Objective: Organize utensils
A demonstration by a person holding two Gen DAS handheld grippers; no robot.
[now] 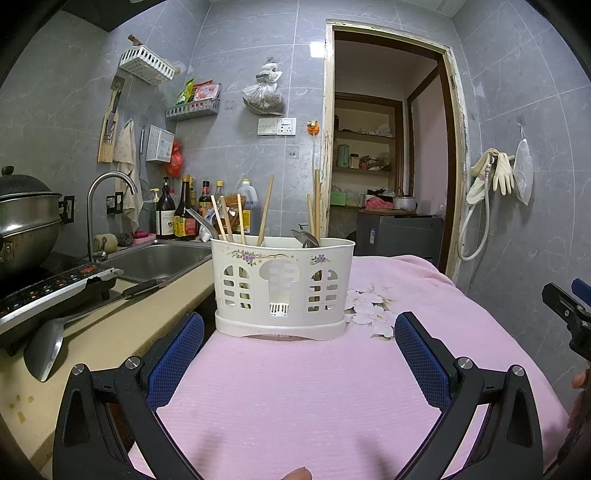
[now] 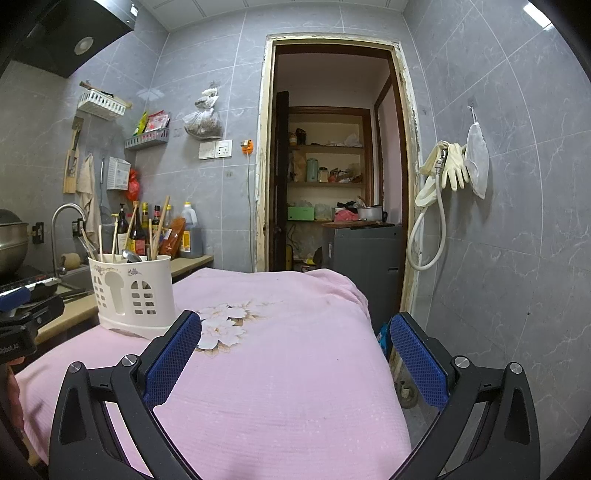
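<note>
Left wrist view puts my left gripper (image 1: pixel 299 354) with jaws spread wide, the white utensil caddy (image 1: pixel 282 288) upright just ahead, centred between them, holding chopsticks (image 1: pixel 266 210) and spoons (image 1: pixel 304 238). My right gripper (image 2: pixel 295 354), also spread, hovers over bare pink cloth (image 2: pixel 288 369); caddy sits near the cloth's left edge beside the sink (image 1: pixel 159 258).

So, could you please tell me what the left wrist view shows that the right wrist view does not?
Only the left wrist view shows the sink basin, the stove panel and the spatula on the counter. Only the right wrist view shows the range hood and a wheel beside the table. Both show the utensil holder with chopsticks and spoons on the pink cloth, and the doorway.
</note>
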